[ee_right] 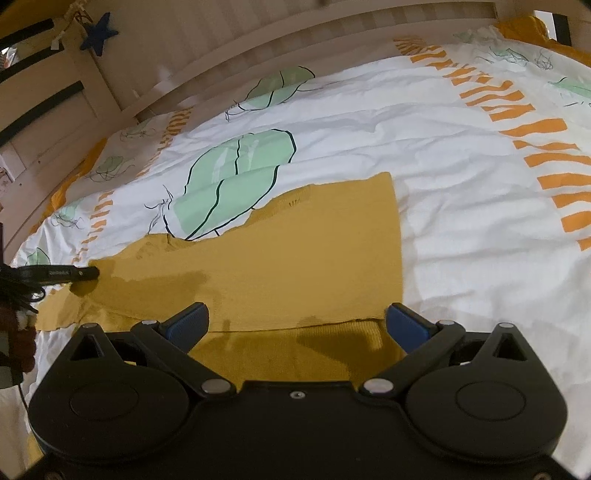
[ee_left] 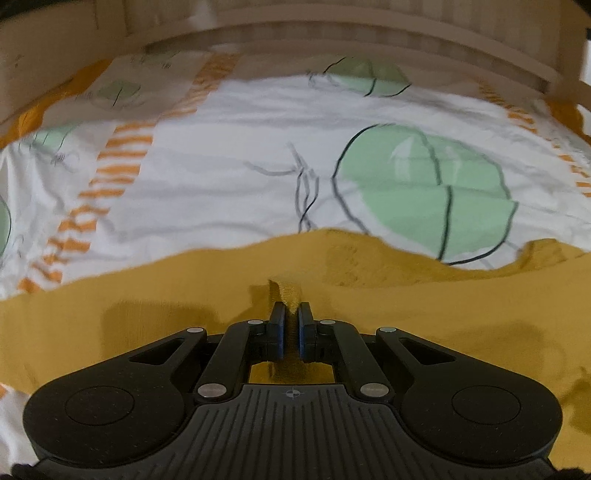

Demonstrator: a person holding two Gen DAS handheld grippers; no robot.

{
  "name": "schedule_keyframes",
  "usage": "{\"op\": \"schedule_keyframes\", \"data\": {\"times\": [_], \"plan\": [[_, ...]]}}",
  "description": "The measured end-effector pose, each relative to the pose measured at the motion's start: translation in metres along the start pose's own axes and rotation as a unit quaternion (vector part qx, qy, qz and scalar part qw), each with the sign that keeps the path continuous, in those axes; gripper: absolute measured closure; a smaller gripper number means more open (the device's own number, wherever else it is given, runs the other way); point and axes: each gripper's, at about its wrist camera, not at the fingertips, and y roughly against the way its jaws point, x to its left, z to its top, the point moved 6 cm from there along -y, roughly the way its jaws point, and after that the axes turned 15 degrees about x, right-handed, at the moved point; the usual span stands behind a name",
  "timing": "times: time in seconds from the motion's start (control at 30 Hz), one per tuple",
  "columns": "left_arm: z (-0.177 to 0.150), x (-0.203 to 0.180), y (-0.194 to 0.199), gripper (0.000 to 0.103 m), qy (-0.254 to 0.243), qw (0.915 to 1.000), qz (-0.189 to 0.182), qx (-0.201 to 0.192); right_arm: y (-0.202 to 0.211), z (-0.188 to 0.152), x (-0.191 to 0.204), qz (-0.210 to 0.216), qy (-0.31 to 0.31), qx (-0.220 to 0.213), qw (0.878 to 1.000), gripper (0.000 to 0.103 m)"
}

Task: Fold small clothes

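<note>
A mustard-yellow garment (ee_right: 295, 258) lies spread on the bed, partly folded, with a straight edge on its right side. In the left wrist view the garment (ee_left: 184, 295) fills the lower half. My left gripper (ee_left: 294, 314) is shut on a pinched fold of the yellow fabric. It also shows in the right wrist view (ee_right: 92, 274) at the garment's left end. My right gripper (ee_right: 297, 325) is open and empty, its blue-padded fingers (ee_right: 406, 326) spread just above the garment's near folded edge.
The bed cover (ee_right: 443, 166) is white with green leaf prints and orange striped bands. A wooden slatted headboard (ee_right: 258, 48) runs along the far side. A dark blue star (ee_right: 98, 33) hangs at the upper left.
</note>
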Motion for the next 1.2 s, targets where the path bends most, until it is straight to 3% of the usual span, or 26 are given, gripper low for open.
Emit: {"op": "schedule_keyframes", "data": {"times": [0.13,0.2,0.23,0.3,0.47,0.53,0.67,0.77,1.03,1.2], "plan": [[-0.008,0.005,-0.022,0.092,0.009,0.9995,-0.008,0.03,-0.002,0.0,-0.002,-0.003,-0.002,0.003,1.0,0.001],[-0.01,0.007,-0.027,0.089,0.014,0.9995,-0.012,0.026,-0.005,-0.001,-0.003,-0.006,-0.003,0.009,1.0,0.001],[-0.011,0.008,-0.027,0.075,0.018,0.9996,-0.005,0.021,-0.007,-0.002,-0.003,-0.008,-0.003,0.014,1.0,0.001],[-0.013,0.011,-0.028,0.06,0.023,0.9996,0.004,0.016,-0.009,-0.003,-0.004,-0.01,-0.003,0.019,1.0,0.0],[-0.015,0.02,-0.03,0.036,0.037,0.9993,0.002,0.003,-0.013,-0.005,-0.004,-0.018,0.001,0.027,0.999,0.0],[-0.016,0.022,-0.032,0.032,0.036,0.9993,-0.006,-0.003,-0.014,-0.006,-0.005,-0.021,0.0,0.028,0.999,0.0],[-0.015,0.021,-0.036,0.009,0.025,0.9996,-0.011,-0.006,-0.015,-0.006,-0.006,-0.02,0.001,0.032,0.999,0.0],[-0.016,0.019,-0.041,0.0,0.019,0.9997,-0.013,-0.01,-0.014,-0.007,-0.005,-0.02,0.004,0.033,0.999,0.0],[-0.017,0.02,-0.045,0.0,0.022,0.9992,-0.025,-0.022,-0.014,-0.006,-0.004,-0.016,0.005,0.031,0.999,0.0],[-0.015,0.024,-0.041,0.001,0.007,0.9986,-0.051,-0.003,-0.006,-0.003,-0.001,0.007,-0.003,0.017,1.0,0.0]]}}
